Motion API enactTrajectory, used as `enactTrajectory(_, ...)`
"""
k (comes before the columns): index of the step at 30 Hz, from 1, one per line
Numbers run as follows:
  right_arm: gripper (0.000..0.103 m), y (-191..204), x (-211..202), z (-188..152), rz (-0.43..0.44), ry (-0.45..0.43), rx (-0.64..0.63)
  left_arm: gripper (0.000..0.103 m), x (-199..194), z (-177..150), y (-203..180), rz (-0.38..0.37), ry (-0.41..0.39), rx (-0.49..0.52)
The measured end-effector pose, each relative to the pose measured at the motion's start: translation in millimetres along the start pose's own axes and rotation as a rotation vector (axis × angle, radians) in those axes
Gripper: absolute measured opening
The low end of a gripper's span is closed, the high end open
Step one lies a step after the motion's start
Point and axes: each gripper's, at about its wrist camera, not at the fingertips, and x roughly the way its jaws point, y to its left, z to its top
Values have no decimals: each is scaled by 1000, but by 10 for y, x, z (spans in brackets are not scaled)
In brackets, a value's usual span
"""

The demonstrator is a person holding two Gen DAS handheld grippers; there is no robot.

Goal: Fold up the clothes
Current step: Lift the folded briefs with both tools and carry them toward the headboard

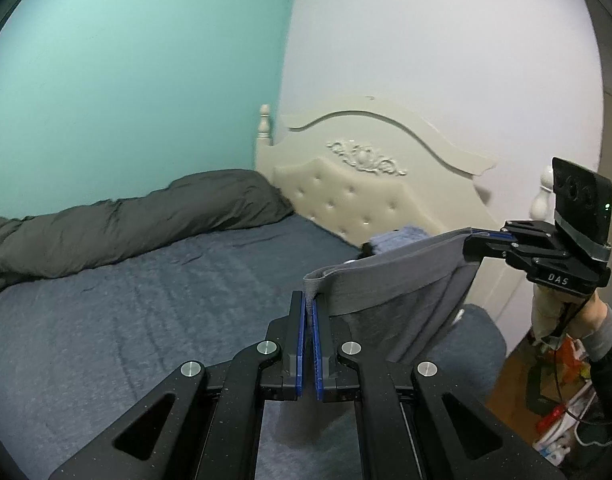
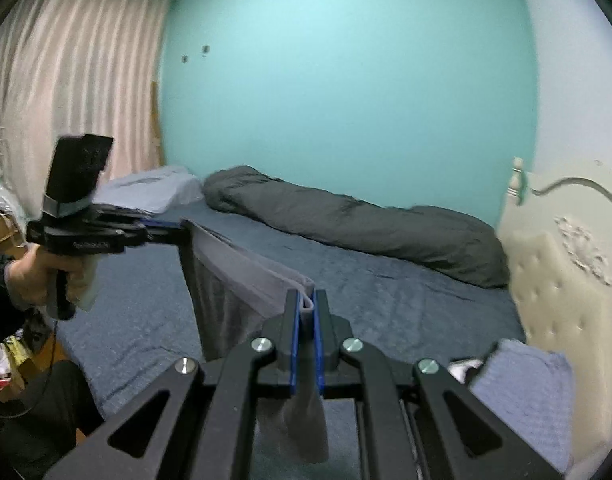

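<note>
So the left tongs (image 1: 309, 300) are pinched tight on one end of the waistband of a grey stretchy knit garment (image 1: 390, 280) (shorts or pants, can't tell which), and the right tongs (image 2: 306, 300) are clamped on the other end, so the waistband is strung between them in the air above the bed with the rest of the cloth hanging down. I'd say this is the lift-and-straighten step before the first fold. To do it well, keep both ends level and the band taut so the legs drop straight, then lay it down flat on the open part of the blue-grey fuzzy bedspread (image 1: 146, 300) before letting go; any slack and it'll bunch up. As for stuff around: a long rolled dark grey duvet (image 1: 126, 220) lies along the teal wall, well away from the landing spot, and a cream tufted headboard (image 1: 366, 184) is at the far end. A light blue folded towel-like cloth (image 2: 522, 392) sits near the headboard and is the one thing I'd steer clear of.
</note>
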Motion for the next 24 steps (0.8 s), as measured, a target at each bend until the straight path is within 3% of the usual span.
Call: enactTrajectory(24, 5, -1107, -1442, -257, -268, 13, 139, 3, 910, 659, -1483, -229, 10, 56)
